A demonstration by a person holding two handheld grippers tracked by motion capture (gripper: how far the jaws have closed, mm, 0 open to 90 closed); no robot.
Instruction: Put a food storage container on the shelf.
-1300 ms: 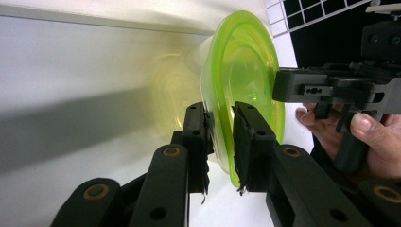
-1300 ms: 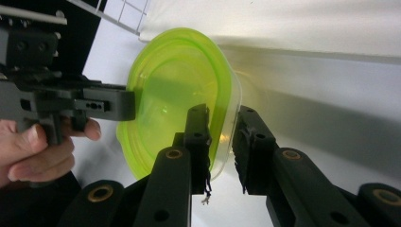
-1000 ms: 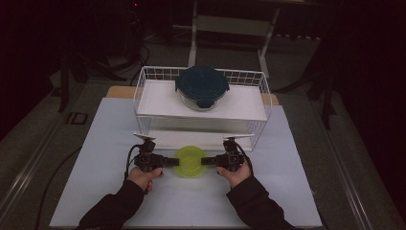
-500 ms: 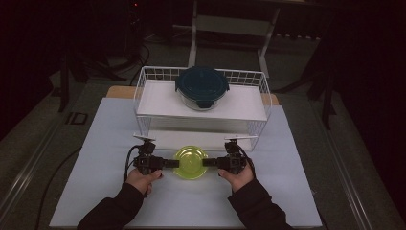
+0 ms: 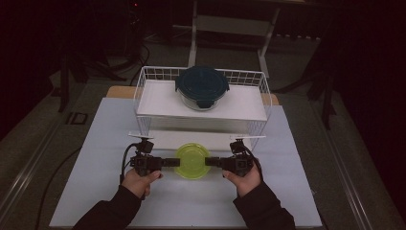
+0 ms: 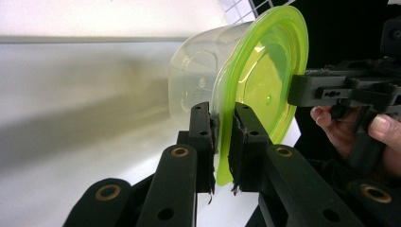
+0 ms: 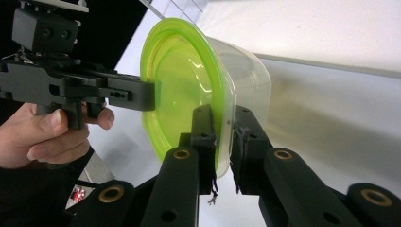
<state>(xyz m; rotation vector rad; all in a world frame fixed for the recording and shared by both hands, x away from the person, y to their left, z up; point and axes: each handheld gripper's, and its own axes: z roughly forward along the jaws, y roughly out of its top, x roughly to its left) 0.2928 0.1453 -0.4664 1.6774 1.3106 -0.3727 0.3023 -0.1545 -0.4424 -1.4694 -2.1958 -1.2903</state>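
The clear tub with the green lid (image 5: 192,160) was held between the two grippers, near the front middle of the white worktop (image 5: 95,143), just in front of the wire basket (image 5: 143,91). The tub was lidded; through its clear wall (image 6: 198,80) no contents could be made out.

The left gripper (image 5: 167,162) was clamped on the lid's rim at the tub's left side; in the left gripper view its jaws pinched the green edge (image 6: 222,142) from both faces. The right gripper (image 5: 214,163) was clamped on the rim at the opposite side, its jaws likewise closed on the green edge (image 7: 222,137).

The basket stood at the worktop's far edge and carried a white shelf board. On that board, toward the far middle, stood a round glass container with a dark blue clip lid (image 5: 202,86), closed. Its contents could not be told.
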